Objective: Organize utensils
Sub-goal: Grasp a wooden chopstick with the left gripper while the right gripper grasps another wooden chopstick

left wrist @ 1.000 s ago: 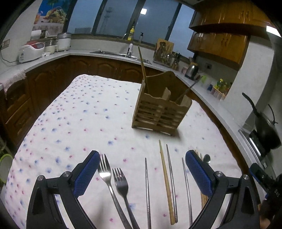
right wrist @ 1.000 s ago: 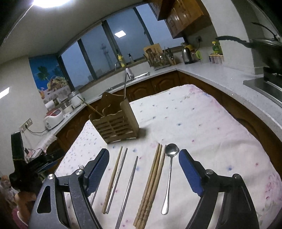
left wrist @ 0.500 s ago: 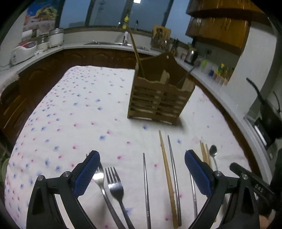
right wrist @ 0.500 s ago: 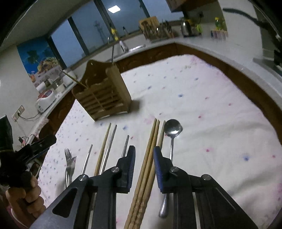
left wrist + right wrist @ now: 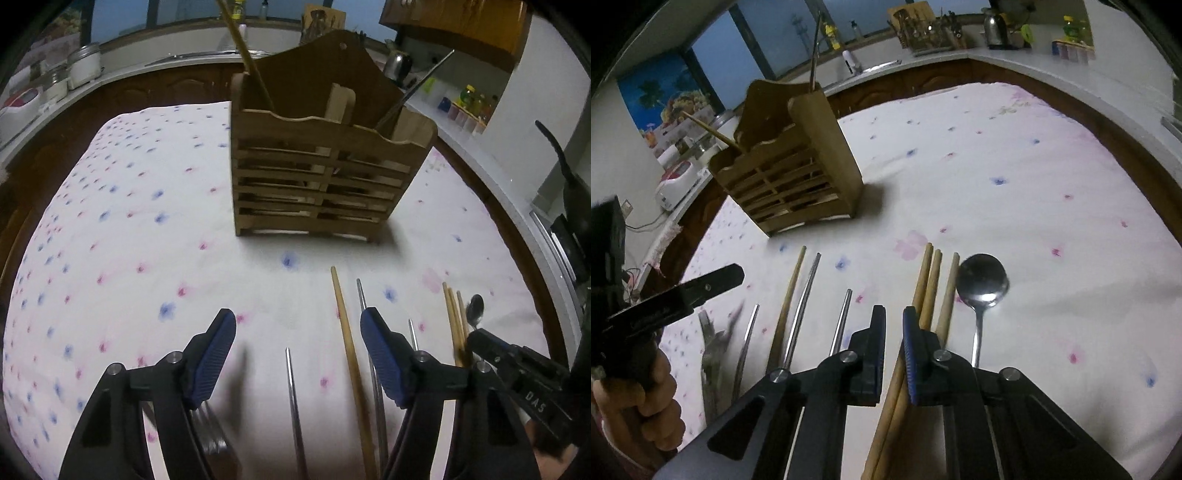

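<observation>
A slatted wooden utensil holder (image 5: 325,173) (image 5: 798,177) stands on the dotted tablecloth (image 5: 129,229), with a wooden and a metal chopstick leaning in it. In front of it lie forks (image 5: 713,343), metal chopsticks (image 5: 293,398), a single wooden chopstick (image 5: 345,332), several wooden chopsticks (image 5: 929,280) and a spoon (image 5: 982,277). My left gripper (image 5: 299,350) is low over the cloth with its jaws closing. A metal and a wooden chopstick lie between them untouched. My right gripper (image 5: 894,328) is closing to a narrow gap on a wooden chopstick of the bundle.
Dark wood counters ring the table, with jars and a rice cooker (image 5: 22,107) at left, a kettle (image 5: 997,26) and bottles at back. A pan (image 5: 569,206) sits on the stove at right. A hand (image 5: 653,398) holds the left gripper beside the forks.
Both grippers have come forward and down toward the laid-out utensils. The right jaws went from wide apart to nearly shut over the wooden chopsticks. The left jaws have narrowed.
</observation>
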The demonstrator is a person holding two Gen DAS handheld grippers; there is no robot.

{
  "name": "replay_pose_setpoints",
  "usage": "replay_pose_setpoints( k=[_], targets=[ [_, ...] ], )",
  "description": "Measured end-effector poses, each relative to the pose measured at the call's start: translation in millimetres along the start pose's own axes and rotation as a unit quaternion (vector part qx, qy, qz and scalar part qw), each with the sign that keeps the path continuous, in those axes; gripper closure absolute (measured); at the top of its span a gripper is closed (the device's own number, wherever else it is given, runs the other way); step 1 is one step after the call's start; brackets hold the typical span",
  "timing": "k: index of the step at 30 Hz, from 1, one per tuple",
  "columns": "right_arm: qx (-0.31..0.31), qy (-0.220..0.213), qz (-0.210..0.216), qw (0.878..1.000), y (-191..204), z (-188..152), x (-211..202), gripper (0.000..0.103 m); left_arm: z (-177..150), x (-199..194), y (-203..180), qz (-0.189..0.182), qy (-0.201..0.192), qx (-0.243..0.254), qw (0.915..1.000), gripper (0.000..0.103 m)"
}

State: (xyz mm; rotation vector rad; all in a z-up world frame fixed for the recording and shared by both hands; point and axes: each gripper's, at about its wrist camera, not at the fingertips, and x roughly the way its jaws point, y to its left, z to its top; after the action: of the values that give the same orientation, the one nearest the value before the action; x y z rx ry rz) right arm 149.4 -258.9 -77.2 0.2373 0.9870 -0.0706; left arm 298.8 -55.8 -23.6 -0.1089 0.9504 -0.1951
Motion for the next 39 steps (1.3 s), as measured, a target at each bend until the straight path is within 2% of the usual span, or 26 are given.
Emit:
replay_pose_setpoints(
  k=[5, 10, 14, 16, 20, 21, 24, 29, 31, 33, 35, 39],
  targets=[
    [0.005, 0.016, -0.014, 1.0, -6, 4, 16, 0.095, 11, 24, -3, 0.0, 0.024, 0.012, 0.9997, 0.041],
    [0.007, 0.02, -0.009, 1.0, -8, 9, 24, 0.095, 16, 46, -4, -0.003, 0.044, 0.019, 0.9988, 0.047],
    [0.01, 0.023, -0.006, 1.0, -9, 17, 30, 0.095, 19, 65, -5, -0.008, 0.069, 0.022, 0.9974, 0.057],
    [0.012, 0.026, -0.007, 1.0, -9, 22, 33, 0.095, 21, 70, -10, 0.002, 0.067, 0.039, 0.997, 0.058],
    [0.016, 0.027, -0.005, 1.0, -9, 29, 36, 0.094, 29, 80, -15, -0.005, 0.076, 0.042, 0.9962, 0.058],
    [0.015, 0.026, -0.008, 1.0, -9, 31, 36, 0.09, 29, 81, -17, -0.004, 0.078, 0.044, 0.996, 0.058],
    [0.012, 0.024, -0.01, 1.0, -9, 37, 37, 0.09, 31, 85, -21, 0.002, 0.083, 0.055, 0.995, 0.058],
    [-0.002, 0.033, -0.018, 0.999, -8, 41, 48, 0.091, 27, 92, -37, 0.03, 0.081, 0.093, 0.9919, 0.059],
    [-0.004, 0.033, -0.021, 0.999, -6, 41, 49, 0.091, 24, 94, -43, 0.033, 0.076, 0.104, 0.9911, 0.065],
    [-0.012, 0.031, -0.027, 0.999, -4, 41, 49, 0.091, 20, 95, -49, 0.027, 0.071, 0.11, 0.991, 0.082],
    [-0.017, 0.03, -0.032, 0.999, -3, 40, 49, 0.093, 16, 96, -54, 0.021, 0.069, 0.116, 0.9906, 0.093],
    [-0.015, 0.025, -0.03, 0.999, -4, 38, 47, 0.095, 12, 96, -59, 0.02, 0.064, 0.112, 0.9915, 0.097]
  ],
)
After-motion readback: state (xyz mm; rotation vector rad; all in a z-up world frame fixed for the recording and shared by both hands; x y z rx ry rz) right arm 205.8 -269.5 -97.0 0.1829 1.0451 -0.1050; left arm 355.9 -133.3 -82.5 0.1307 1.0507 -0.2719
